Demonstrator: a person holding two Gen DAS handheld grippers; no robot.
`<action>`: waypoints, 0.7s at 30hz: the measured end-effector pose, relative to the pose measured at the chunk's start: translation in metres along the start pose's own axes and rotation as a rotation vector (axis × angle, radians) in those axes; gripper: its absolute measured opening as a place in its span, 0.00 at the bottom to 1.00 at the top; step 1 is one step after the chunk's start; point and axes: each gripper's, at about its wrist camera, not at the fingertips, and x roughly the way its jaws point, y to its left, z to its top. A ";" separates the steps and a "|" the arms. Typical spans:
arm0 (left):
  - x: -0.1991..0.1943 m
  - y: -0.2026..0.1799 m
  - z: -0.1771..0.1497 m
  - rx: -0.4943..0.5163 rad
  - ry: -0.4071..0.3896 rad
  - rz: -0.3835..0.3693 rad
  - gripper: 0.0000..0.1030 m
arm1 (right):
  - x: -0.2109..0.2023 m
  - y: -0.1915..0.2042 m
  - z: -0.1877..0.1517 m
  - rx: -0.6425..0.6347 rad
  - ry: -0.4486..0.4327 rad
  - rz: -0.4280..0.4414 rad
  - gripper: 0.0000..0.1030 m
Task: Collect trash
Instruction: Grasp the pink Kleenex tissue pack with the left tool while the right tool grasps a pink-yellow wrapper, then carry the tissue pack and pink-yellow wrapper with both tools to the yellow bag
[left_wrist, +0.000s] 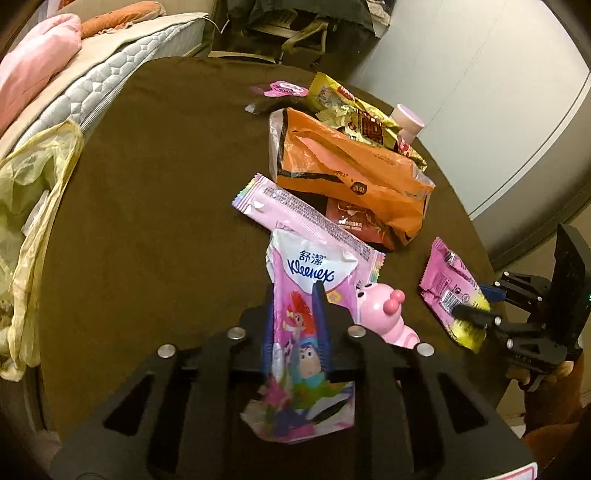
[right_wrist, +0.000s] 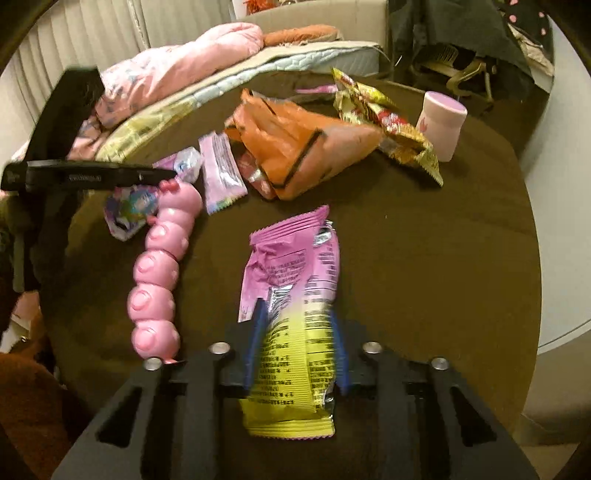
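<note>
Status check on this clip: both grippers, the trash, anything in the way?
Left gripper jaws shut on Kleenex packet. Right gripper jaws shut on pink-yellow wrapper. Orange bag and other wrappers not yet collected. Pink toy lies close by.

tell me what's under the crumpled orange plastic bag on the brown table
A red-brown foil packet pokes out from under the crumpled orange plastic bag; the rest beneath is covered.
</note>
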 end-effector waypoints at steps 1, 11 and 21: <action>-0.004 0.001 -0.002 -0.004 -0.012 -0.005 0.13 | -0.004 0.003 0.002 -0.014 -0.013 -0.010 0.20; -0.068 -0.014 -0.018 0.043 -0.186 0.041 0.10 | -0.033 0.028 0.022 -0.087 -0.114 -0.010 0.19; -0.147 -0.010 -0.024 0.071 -0.424 0.184 0.10 | -0.060 0.061 0.074 -0.085 -0.319 0.030 0.19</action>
